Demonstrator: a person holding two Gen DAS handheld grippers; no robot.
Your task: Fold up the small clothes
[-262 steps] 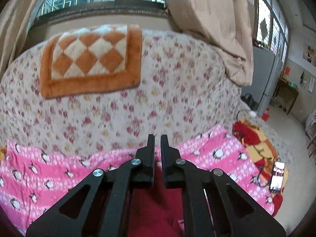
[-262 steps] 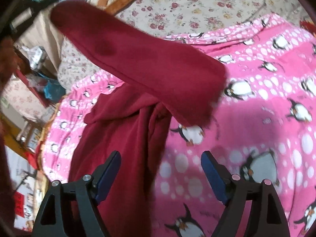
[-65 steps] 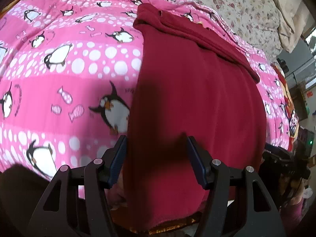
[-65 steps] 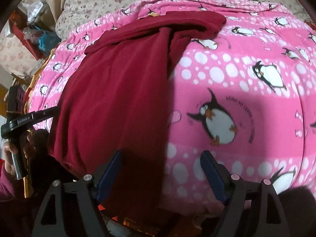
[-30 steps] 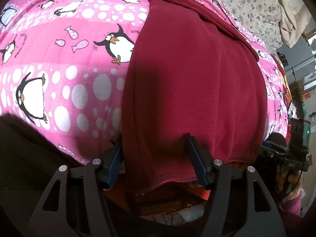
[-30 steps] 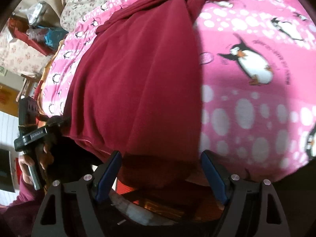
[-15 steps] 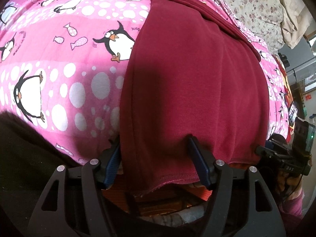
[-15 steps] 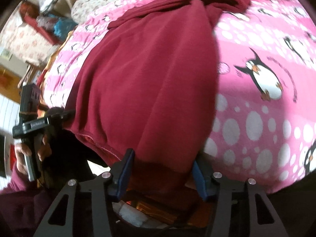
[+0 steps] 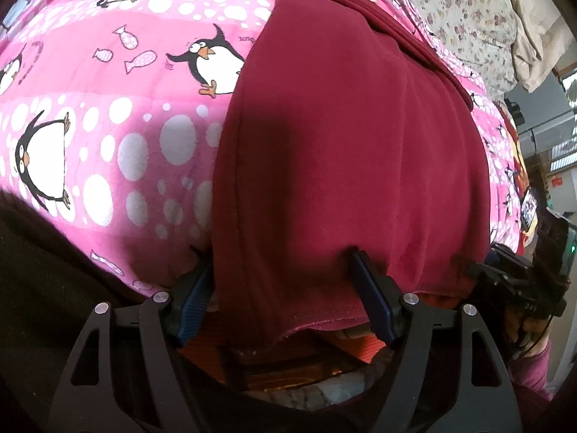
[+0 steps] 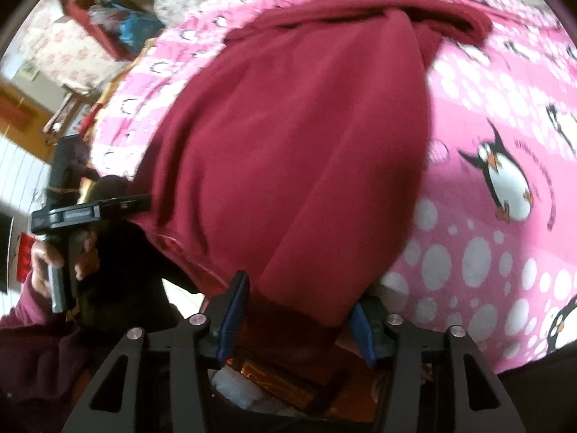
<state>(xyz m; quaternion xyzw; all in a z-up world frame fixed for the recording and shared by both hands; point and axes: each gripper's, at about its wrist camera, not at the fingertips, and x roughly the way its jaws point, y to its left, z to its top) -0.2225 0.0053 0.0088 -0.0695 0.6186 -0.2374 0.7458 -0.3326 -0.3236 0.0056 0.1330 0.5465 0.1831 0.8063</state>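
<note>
pink penguin blanket (image 9: 119, 108) under red garment (image 9: 342, 144); left gripper (image 9: 281, 281) opening, right gripper (image 10: 299, 306) closing, both astride hem.

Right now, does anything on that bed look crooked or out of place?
Slightly. The dark red garment lies on the pink penguin blanket with its near hem hanging past the bed's edge, and a bunched strip of it runs slantwise across the far end instead of lying flat.

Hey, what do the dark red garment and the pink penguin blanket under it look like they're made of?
Dark red garment: apparently a soft matte knit, maybe fleece or cotton jersey; no sheen, soft folds, a stitched hem at its near edge. Pink penguin blanket: probably plush printed fleece or padded quilt; it looks fuzzy and slightly puffy, though blur leaves that open.
</note>
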